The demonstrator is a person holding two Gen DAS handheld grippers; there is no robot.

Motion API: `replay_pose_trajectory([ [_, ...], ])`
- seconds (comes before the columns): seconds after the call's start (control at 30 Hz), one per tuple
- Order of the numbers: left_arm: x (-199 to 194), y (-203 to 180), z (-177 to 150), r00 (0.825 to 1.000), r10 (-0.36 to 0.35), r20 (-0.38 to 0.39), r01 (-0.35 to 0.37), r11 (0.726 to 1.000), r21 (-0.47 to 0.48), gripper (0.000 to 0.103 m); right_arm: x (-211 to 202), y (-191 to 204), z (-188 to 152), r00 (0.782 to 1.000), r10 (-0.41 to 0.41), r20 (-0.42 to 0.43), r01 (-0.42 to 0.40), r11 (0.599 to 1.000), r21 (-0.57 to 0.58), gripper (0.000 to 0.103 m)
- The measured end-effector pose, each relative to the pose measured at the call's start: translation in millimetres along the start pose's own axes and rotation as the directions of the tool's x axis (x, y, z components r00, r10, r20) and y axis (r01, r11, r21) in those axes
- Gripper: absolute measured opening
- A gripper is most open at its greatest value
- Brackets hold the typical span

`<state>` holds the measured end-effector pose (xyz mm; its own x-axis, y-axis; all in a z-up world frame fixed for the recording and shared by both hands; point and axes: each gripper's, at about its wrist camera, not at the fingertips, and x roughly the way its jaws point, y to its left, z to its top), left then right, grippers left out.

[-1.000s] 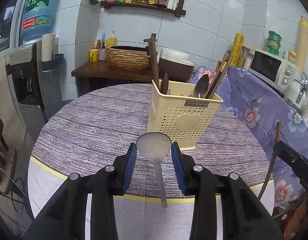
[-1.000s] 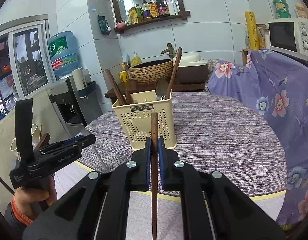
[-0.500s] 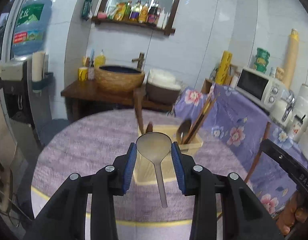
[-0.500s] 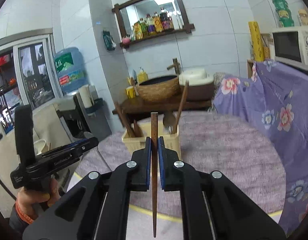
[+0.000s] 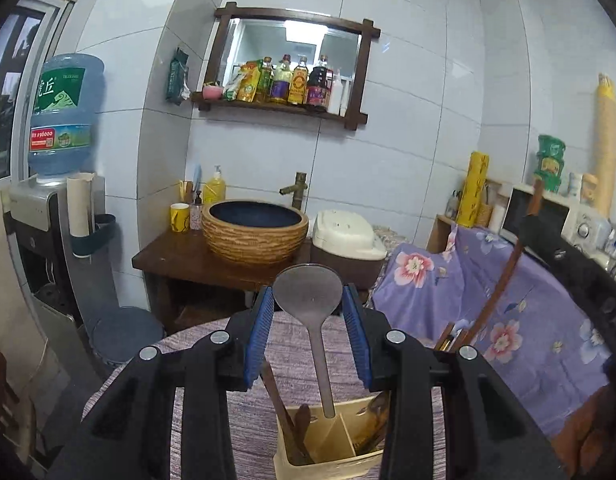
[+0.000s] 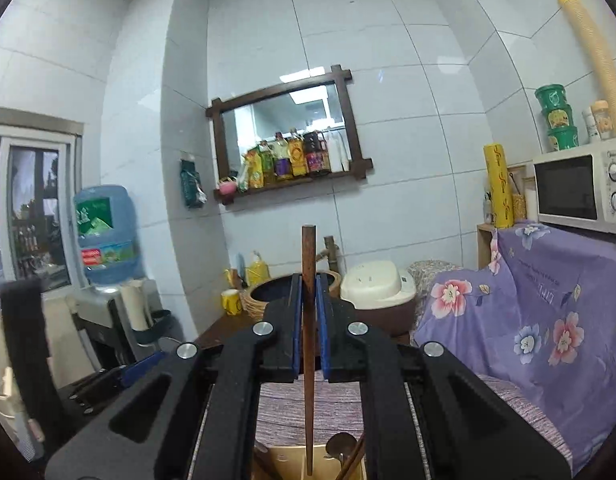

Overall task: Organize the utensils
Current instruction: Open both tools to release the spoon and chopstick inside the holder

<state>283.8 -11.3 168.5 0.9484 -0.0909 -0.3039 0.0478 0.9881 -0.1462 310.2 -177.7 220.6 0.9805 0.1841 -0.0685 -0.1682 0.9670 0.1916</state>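
Observation:
My left gripper [image 5: 308, 296] is shut on a metal spoon [image 5: 308, 292]. Its blue pads press the sides of the bowl, and the handle hangs down over the beige utensil holder [image 5: 332, 460] at the bottom of the left wrist view. Wooden utensils and chopsticks stand in that holder's compartments. My right gripper [image 6: 308, 284] is shut on a brown wooden chopstick [image 6: 308, 320] held upright, its lower tip just above the holder [image 6: 283, 460], where a spoon [image 6: 340, 444] stands. The right gripper's chopstick [image 5: 500, 292] shows at the right of the left wrist view.
The holder stands on a round table with a purple-grey cloth [image 5: 291, 344]. Behind it are a woven basin [image 5: 255, 232], a rice cooker [image 5: 348, 240], a purple flowered cover [image 6: 548, 300], a microwave [image 6: 580, 188] and a water dispenser [image 5: 63, 120].
Both grippers have risen with their loads. The holder has slid from the middle of each view to the bottom edge, and more of the wall shows.

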Motion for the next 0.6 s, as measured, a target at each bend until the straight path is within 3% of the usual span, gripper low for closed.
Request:
replay_pose_trajectory([
  [0.27,21,1,-59,0.996,-0.021,-0.088,0.024,0.999,0.034,0.036,27,-20,-80,0.99,-0.025,-0.139,0.027,1.0,0.015,0.008],
  [0.6,49,1,-96,0.972,-0.025,-0.235,0.049,0.994,0.097,0.037,36,-27,-110,0.973,0.014,-0.229,-0.01,1.0,0.019,0.008],
])
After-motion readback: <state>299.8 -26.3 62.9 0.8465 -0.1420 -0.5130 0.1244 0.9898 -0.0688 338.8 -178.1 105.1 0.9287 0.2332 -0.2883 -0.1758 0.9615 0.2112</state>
